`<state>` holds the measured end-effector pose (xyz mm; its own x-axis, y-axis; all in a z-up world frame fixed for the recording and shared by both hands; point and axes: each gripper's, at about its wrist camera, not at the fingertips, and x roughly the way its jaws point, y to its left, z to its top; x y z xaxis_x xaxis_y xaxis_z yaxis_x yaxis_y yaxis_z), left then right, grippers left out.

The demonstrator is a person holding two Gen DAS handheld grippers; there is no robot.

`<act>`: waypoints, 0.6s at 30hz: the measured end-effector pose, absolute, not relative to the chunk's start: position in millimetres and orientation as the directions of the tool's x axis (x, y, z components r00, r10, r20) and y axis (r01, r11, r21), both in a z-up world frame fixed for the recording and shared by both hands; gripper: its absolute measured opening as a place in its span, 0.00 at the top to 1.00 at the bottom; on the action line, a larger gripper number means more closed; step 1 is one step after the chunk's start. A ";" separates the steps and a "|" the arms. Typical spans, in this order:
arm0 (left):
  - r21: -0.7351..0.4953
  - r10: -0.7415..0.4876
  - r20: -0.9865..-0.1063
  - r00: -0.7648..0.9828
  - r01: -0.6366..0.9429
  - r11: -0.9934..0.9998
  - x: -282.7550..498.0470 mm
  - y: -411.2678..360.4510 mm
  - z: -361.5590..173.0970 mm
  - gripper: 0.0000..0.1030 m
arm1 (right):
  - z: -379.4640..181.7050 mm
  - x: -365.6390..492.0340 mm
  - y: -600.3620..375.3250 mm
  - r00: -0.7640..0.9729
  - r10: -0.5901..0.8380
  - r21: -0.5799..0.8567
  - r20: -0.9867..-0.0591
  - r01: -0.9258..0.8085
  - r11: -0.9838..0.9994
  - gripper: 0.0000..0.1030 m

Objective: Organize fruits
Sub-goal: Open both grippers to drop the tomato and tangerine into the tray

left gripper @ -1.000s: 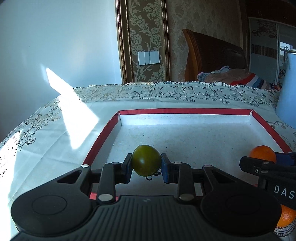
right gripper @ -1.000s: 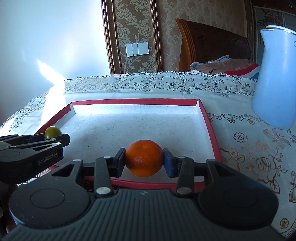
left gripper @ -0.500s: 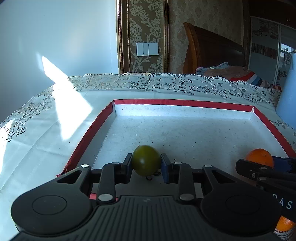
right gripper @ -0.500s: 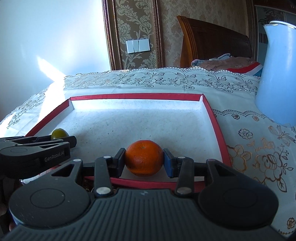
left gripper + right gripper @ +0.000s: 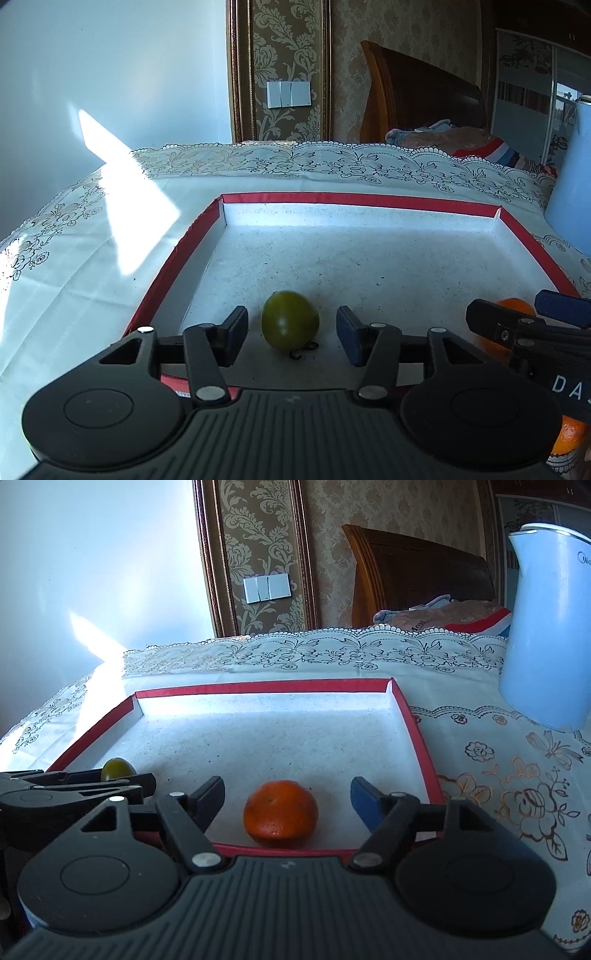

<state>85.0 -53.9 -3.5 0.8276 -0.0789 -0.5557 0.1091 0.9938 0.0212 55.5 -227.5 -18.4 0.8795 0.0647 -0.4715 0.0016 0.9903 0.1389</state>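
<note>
Release step: your left tool and right tool have just spread apart, with the green fruit and the orange sitting free near the tray's near edge. Next, back both tools straight out without nudging either fruit.

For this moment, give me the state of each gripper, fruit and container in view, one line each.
left gripper: open, jaws just opened, clear of the fruit.
right gripper: open, jaws just opened.
green fruit: resting on the tray floor, released.
orange: resting in the tray, near its front rim.
tray: flat on the tablecloth.
kettle: upright beside the tray.

two oranges; one green fruit; one tray
</note>
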 end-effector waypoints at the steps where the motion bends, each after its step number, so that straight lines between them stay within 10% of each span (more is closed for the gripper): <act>1: 0.028 -0.076 -0.541 0.838 0.109 0.994 82.1 -54.7 -2.3 0.30 | -17.9 55.5 -228.3 0.880 0.065 0.144 -0.471 0.004 0.990 0.28; 18: -0.065 -0.114 -0.405 0.907 0.096 0.993 46.3 -25.6 26.7 0.25 | -5.8 36.8 -255.7 0.941 -0.005 0.243 -0.337 0.092 0.966 0.23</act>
<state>46.3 -25.6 26.7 0.9073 -0.1143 -0.4046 0.0961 0.9932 -0.0651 36.8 -255.7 -5.8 0.9414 -0.0054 -0.3373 0.0925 0.9657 0.2425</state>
